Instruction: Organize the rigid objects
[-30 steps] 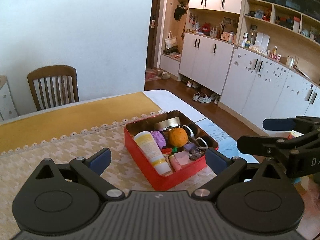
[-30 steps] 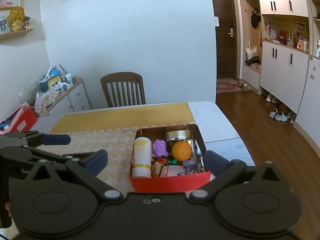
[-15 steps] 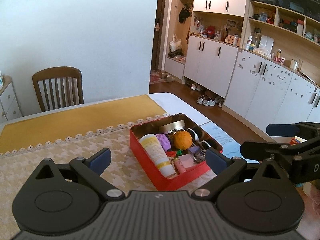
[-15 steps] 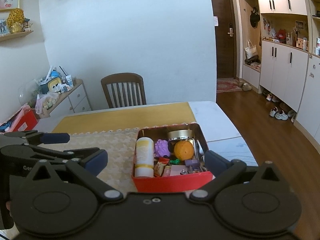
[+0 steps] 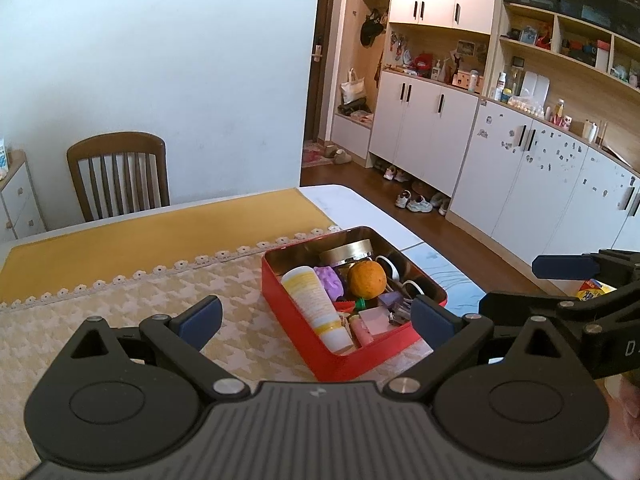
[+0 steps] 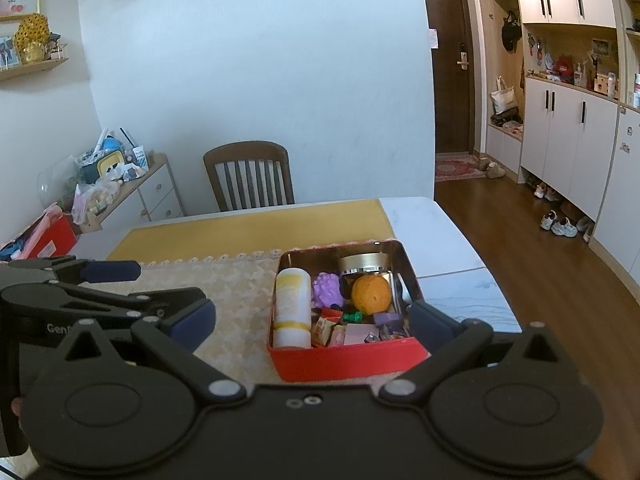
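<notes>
Tin (image 5: 372, 354) sits on desk (image 5: 120, 248) near its right edge, tube (image 5: 316, 306) at tin's left side, ball (image 5: 366, 279) right of it, chair (image 5: 120, 174) behind desk.

You face a pale wall (image 6: 256, 60) with a wooden chair (image 6: 250, 174) before it. To your right a dark door (image 6: 450, 60), white cabinets (image 5: 428, 120) and shelves (image 5: 560, 60) line a wood floor (image 6: 540, 248); left, a cluttered dresser (image 6: 156, 192).

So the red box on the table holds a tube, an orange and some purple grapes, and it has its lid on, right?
Not quite: the red box has no lid on; it stands open. The right wrist view shows the tube, orange and purple grapes inside it.
</notes>
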